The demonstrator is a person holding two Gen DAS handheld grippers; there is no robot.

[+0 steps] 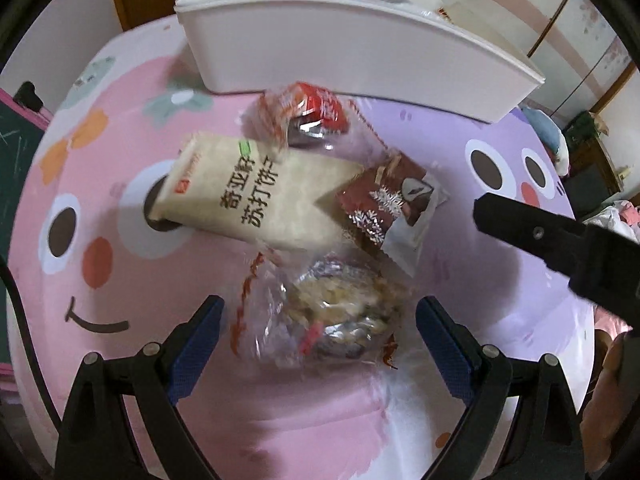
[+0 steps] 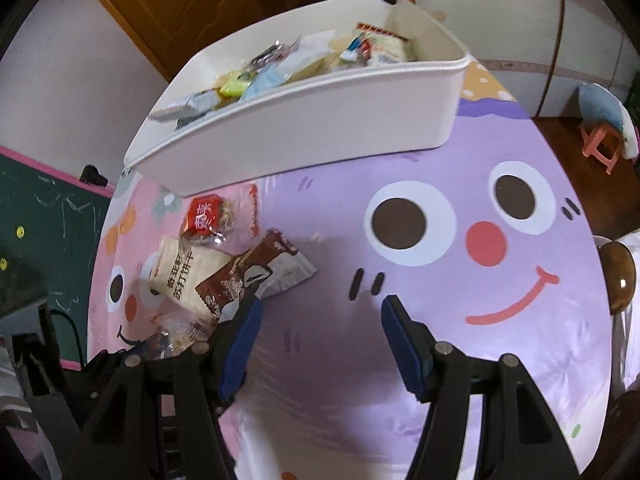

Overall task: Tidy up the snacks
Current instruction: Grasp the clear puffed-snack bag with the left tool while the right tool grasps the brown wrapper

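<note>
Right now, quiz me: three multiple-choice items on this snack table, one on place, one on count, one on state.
1. Where does the clear snack bag lie?
A. In the bin
B. Between the left gripper fingers
C. On the floor

2. How many packets lie loose outside the white bin?
A. Four
B. One
C. Seven

3. How does the right gripper stand?
A. Shut on a packet
B. Open, holding nothing
C. Inside the bin

Answers: B, the bag sits between the blue pads; A, red, beige, brown and clear; B, its fingers are spread over bare cloth.
</note>
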